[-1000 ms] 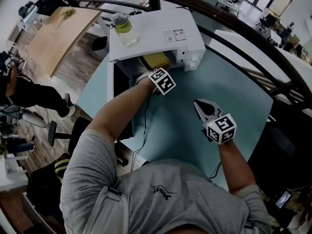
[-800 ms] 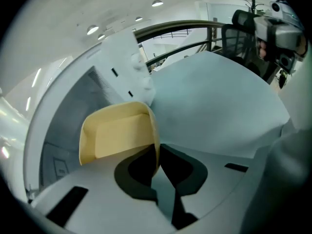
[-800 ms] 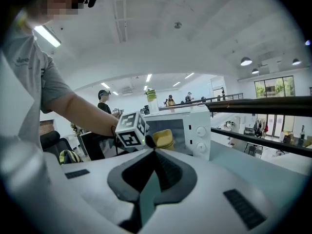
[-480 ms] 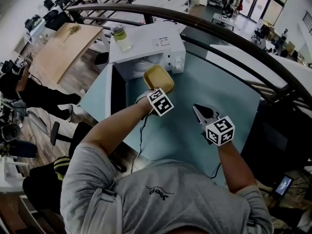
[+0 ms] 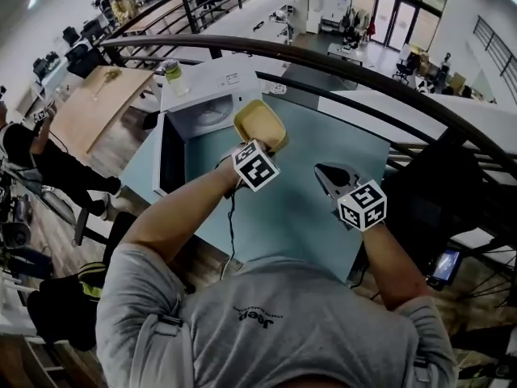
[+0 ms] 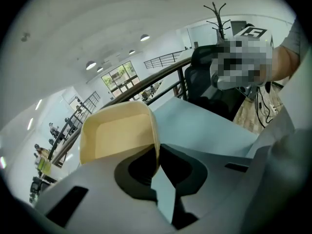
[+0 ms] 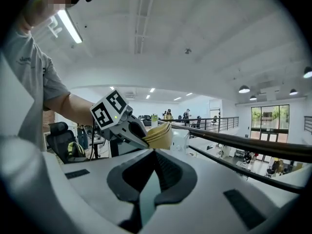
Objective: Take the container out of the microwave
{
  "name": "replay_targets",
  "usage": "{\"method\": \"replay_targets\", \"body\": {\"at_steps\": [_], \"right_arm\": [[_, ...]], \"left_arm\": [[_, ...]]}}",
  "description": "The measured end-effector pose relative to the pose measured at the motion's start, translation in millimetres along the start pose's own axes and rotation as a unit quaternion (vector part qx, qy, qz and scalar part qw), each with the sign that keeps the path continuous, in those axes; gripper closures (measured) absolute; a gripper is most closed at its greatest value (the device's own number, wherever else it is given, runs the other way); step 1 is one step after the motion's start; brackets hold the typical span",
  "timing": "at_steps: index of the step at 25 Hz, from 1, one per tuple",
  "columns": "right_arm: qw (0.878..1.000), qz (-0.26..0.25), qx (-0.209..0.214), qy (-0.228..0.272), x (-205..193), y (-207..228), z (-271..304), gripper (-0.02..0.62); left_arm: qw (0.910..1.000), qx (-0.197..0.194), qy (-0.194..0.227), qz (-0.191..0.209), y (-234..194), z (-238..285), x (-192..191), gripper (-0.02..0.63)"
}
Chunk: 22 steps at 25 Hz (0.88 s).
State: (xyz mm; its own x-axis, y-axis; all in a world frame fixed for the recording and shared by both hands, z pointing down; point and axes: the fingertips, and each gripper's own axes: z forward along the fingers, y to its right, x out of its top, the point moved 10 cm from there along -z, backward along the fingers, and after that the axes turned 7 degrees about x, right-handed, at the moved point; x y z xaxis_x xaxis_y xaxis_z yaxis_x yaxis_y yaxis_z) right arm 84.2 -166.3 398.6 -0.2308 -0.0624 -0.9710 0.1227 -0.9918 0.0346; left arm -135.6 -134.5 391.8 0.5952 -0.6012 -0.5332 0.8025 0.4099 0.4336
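A yellow, shallow container hangs in the air above the pale blue table, in front of the white microwave. My left gripper is shut on its near rim, and the left gripper view shows that rim pinched between the jaws. The microwave's door stands open to the left and its cavity shows only a white turntable. My right gripper floats to the right, shut and empty. The right gripper view has its closed tips facing the left gripper and the container.
A bottle with a green band stands on top of the microwave. A dark curved railing runs just beyond the table's far edge. A black cable trails over the table's near edge. Office desks and seated people lie far below at left.
The container has come out of the microwave's cavity in my left gripper, back toward me and upward. My right gripper has risen as well and stayed shut.
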Motion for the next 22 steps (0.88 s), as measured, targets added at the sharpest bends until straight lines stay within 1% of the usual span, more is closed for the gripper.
{"method": "replay_targets", "body": {"at_steps": [7, 13, 22], "right_arm": [[0.998, -0.058, -0.02, 0.021, 30, -12, -76, 0.578], [0.994, -0.076, -0.048, 0.065, 64, -16, -127, 0.578], [0.985, -0.104, -0.074, 0.118, 120, -19, -178, 0.578]], "left_arm": [[0.9968, 0.023, 0.06, 0.048, 28, -58, 77, 0.565], [0.9909, 0.046, 0.099, 0.078, 39, -100, 129, 0.565], [0.9795, 0.069, 0.146, 0.12, 46, -154, 192, 0.565]]}}
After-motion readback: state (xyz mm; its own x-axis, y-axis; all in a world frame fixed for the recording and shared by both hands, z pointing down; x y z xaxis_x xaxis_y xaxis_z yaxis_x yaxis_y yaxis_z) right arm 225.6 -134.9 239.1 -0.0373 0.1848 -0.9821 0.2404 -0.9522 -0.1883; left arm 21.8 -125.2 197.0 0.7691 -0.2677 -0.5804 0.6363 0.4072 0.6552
